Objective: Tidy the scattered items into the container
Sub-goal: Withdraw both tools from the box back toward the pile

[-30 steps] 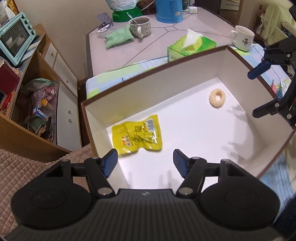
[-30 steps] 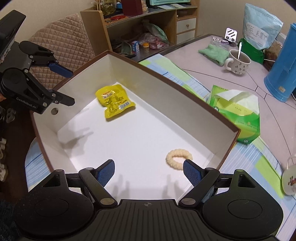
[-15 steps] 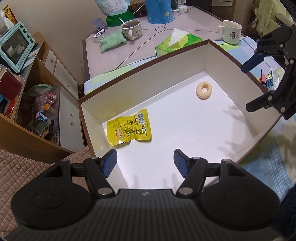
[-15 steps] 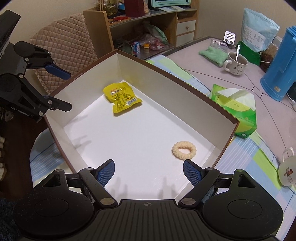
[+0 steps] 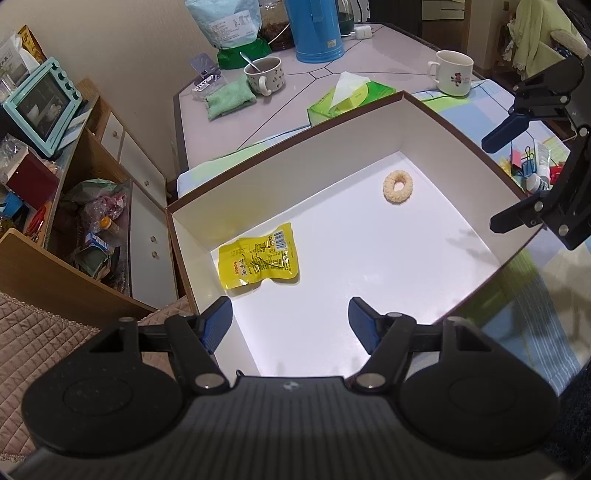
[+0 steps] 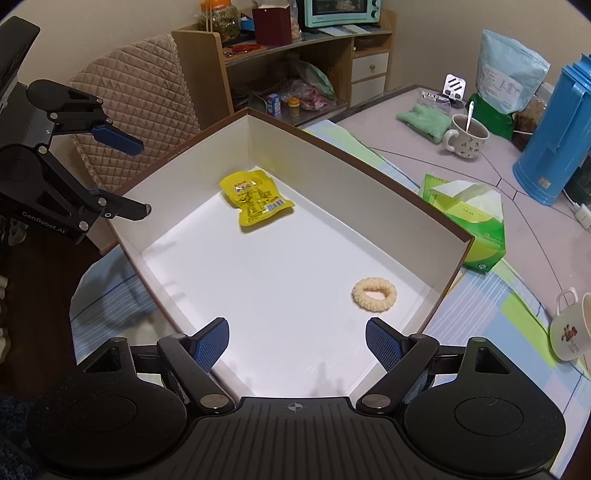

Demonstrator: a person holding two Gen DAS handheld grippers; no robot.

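Note:
A white box with a brown rim [image 5: 280,140] [image 6: 354,155] lies on the table. Inside it rest a yellow snack packet [image 5: 258,260] [image 6: 255,201] near one corner and a cream scrunchie ring [image 5: 397,185] [image 6: 373,295] near the opposite end. My left gripper [image 5: 290,325] hovers open above the box's near edge, nothing between its fingers; it also shows at the left of the right wrist view [image 6: 129,173]. My right gripper [image 6: 296,345] is open and empty over the box's other side, and appears at the right of the left wrist view [image 5: 495,181].
A green tissue box [image 5: 347,98] [image 6: 469,218], two mugs [image 5: 264,75] [image 5: 450,72], a green cloth [image 5: 229,99], a blue jug [image 5: 316,27] and a bag stand on the table behind. Small items [image 5: 532,170] lie past the box. A shelf unit [image 5: 74,206] and a quilted chair [image 6: 136,110] flank it.
Both grippers have risen and pulled back from the box, which looks smaller now. The yellow packet, blurred a second ago, lies still on the box floor.

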